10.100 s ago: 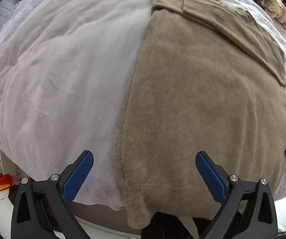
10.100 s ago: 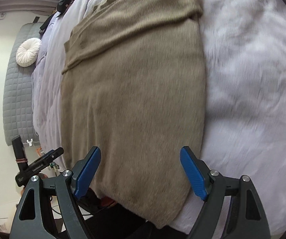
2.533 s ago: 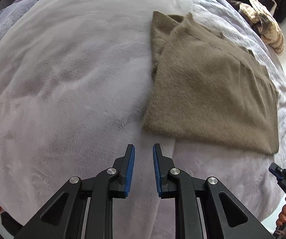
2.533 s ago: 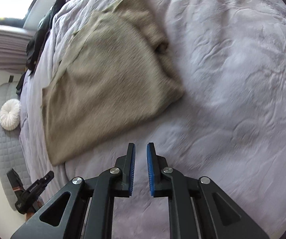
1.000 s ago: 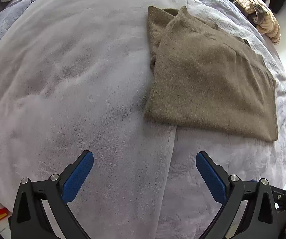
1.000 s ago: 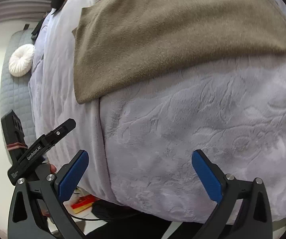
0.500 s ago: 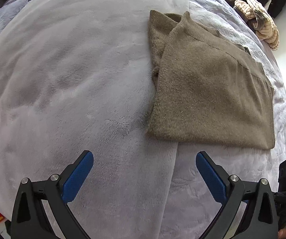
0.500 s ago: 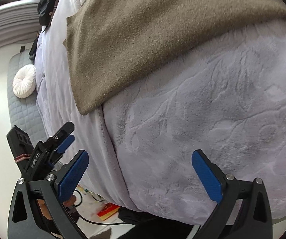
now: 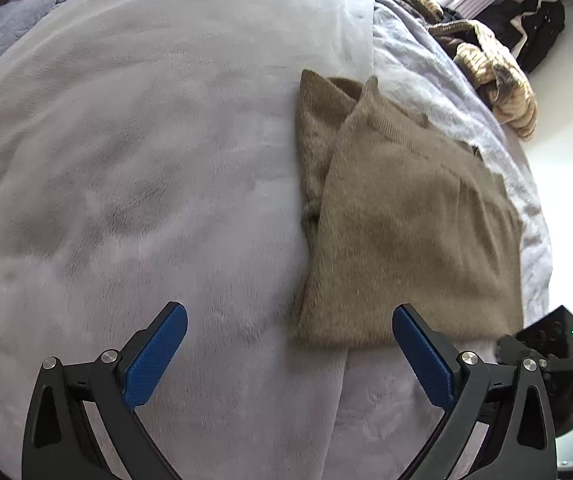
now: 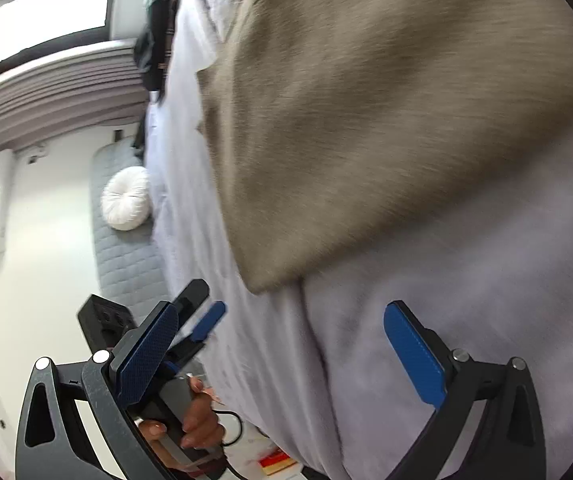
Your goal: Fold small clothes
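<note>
Left gripper (image 9: 288, 354) spread wide, nothing between its blue pads (image 9: 154, 356), poised above the pale grey blanket (image 9: 126, 160) near the bed's edge. Right gripper (image 10: 282, 352) likewise spread wide and empty, tilted over the bedside. Folded olive-brown sweater (image 9: 410, 240) lies flat on the blanket, just beyond the left gripper and toward its right finger; one corner of a lower layer pokes out at the far left. Right view is blurred; sweater's near corner (image 10: 366, 120) fills the upper frame. A person's hand (image 10: 194, 428) grips the left tool's handle. White round cushion (image 10: 126, 200) on a grey quilted headboard (image 10: 126, 264). Heap of clothes (image 9: 494, 76) at the far bed edge.
</note>
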Demonstrator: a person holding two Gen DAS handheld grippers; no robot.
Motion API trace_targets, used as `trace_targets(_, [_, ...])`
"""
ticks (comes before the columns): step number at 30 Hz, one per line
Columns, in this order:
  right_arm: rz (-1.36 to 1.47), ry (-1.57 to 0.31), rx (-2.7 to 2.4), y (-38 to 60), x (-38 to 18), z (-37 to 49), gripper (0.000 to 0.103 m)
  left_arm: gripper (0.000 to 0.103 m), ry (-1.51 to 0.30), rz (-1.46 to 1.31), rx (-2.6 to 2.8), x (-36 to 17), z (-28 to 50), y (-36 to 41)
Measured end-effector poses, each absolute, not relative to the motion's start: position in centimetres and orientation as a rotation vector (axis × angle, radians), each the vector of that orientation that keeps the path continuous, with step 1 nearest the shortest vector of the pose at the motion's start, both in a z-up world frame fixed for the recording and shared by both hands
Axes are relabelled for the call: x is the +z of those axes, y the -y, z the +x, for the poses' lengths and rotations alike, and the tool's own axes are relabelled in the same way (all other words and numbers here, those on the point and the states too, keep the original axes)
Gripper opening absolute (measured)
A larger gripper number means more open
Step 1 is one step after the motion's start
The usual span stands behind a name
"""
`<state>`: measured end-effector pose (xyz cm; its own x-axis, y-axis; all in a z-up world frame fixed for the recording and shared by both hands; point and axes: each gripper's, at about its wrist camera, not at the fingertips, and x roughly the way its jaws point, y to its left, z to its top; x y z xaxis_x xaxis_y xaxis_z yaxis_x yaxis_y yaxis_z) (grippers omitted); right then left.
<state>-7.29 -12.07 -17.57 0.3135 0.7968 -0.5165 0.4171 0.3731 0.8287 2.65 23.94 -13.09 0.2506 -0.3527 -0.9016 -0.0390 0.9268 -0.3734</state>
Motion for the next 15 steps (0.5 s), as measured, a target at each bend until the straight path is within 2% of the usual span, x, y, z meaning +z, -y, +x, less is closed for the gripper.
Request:
trace_targets(13, [1.506, -1.100, 0.399, 9.0, -21.4, -3.6, 0.102, 0.103, -1.269, -0.574, -0.328, -15.0, 6.0, -24.7])
trace_targets(14, [1.537, -1.095, 0.404, 8.7, -21.7, -3.2, 0.100, 0.103, -1.269, -0.586, -0.344, -15.0, 6.3, -24.7])
trace_targets(15, [1.553, -1.099, 0.402, 8.7, -22.0, -3.1, 0.091, 0.103, -1.270, -0.597, -0.357, -15.0, 6.5, -24.8])
